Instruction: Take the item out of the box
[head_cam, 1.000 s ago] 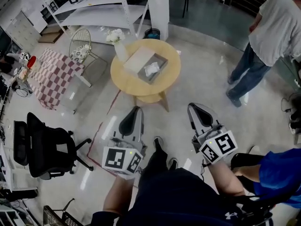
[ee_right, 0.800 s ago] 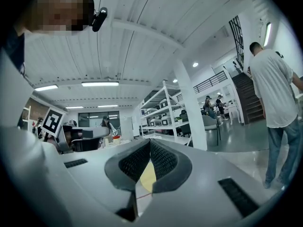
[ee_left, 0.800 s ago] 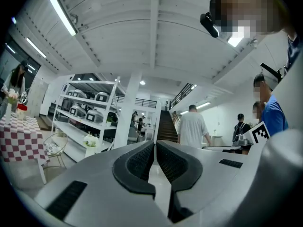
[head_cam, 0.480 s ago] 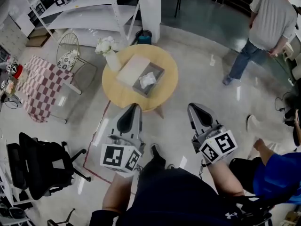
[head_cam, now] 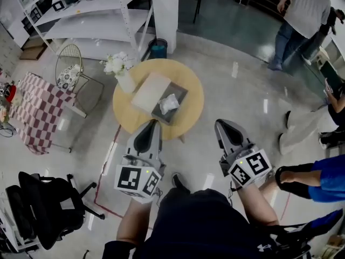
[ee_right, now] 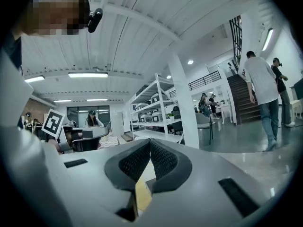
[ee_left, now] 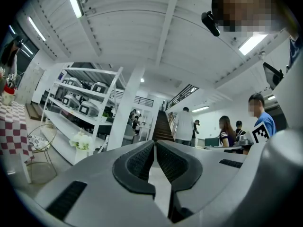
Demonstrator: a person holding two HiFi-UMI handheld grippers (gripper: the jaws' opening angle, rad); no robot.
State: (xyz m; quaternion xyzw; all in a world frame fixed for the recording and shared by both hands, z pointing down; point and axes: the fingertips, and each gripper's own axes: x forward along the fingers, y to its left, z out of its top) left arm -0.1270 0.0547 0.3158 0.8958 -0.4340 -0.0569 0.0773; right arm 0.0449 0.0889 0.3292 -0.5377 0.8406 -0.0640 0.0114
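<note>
A grey open box [head_cam: 181, 95] lies on the round yellow table [head_cam: 186, 77] ahead of me in the head view. Inside it sits a crumpled white item [head_cam: 168, 102]. A pale flat lid [head_cam: 151, 91] rests against the box's left side. My left gripper [head_cam: 152, 125] is held low near my body, short of the table's near edge, jaws together and empty. My right gripper [head_cam: 221, 124] hovers over the floor to the table's right, also shut and empty. In the left gripper view the left gripper [ee_left: 155, 144] points up at the room; the right gripper [ee_right: 149, 141] does likewise.
A white vase of flowers [head_cam: 121, 72] stands on the table's left edge. A wire chair [head_cam: 69, 69], a checkered cloth [head_cam: 35, 112] and a black office chair [head_cam: 40, 206] are at left. Shelving [head_cam: 91, 9] and a pillar [head_cam: 164, 7] stand behind. People [head_cam: 299, 12] are at right.
The table with the box has drawn nearer and lower in the head view. The standing person has moved off to the top right. Both grippers keep their pose, shut.
</note>
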